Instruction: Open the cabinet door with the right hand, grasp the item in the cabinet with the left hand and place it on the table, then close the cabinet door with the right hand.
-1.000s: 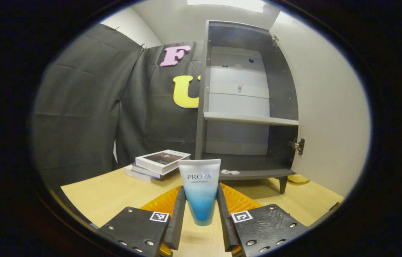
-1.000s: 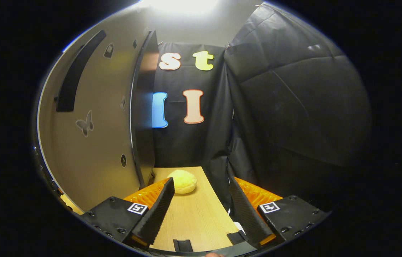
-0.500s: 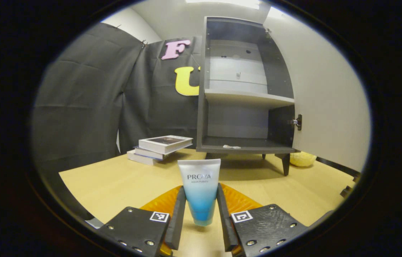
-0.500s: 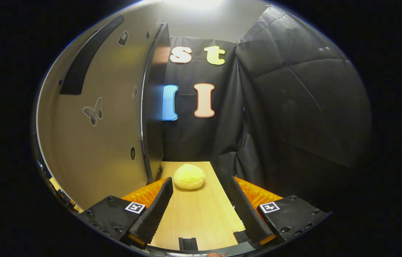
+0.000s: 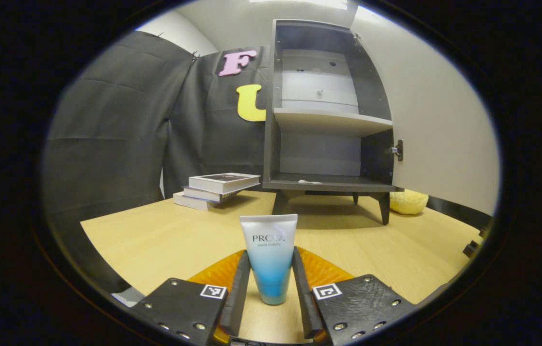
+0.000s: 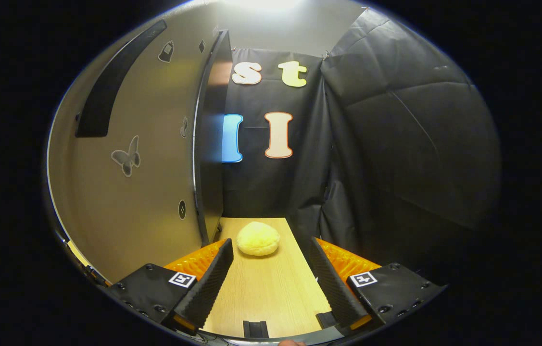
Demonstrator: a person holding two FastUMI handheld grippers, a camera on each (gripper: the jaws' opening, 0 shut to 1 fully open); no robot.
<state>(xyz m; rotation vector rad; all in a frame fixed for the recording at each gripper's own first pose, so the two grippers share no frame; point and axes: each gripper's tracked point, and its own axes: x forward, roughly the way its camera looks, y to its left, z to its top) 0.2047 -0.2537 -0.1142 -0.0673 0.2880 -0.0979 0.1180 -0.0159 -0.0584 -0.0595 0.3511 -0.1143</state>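
In the left gripper view my left gripper (image 5: 269,293) is shut on a white-to-blue cosmetic tube (image 5: 269,254) that stands cap down, its cap at or just above the wooden table (image 5: 155,240). Behind it the grey cabinet (image 5: 328,115) stands on short legs with its white door (image 5: 439,125) swung wide to the right; a small white scrap (image 5: 308,182) lies on its bottom shelf. In the right gripper view my right gripper (image 6: 271,278) is open over the table with nothing between its fingers, next to the door's outer face (image 6: 131,178), which carries a dark bar handle (image 6: 107,86).
A stack of books (image 5: 215,187) lies on the table left of the cabinet. A yellow soft ball (image 6: 258,238) rests by the door's far edge, also the yellow ball (image 5: 408,202) right of the cabinet legs. Black cloth walls close in the table on all sides.
My left gripper has come down with the tube toward the table, so the cabinet sits higher in its view. My right gripper shifted slightly; the ball looks a little nearer.
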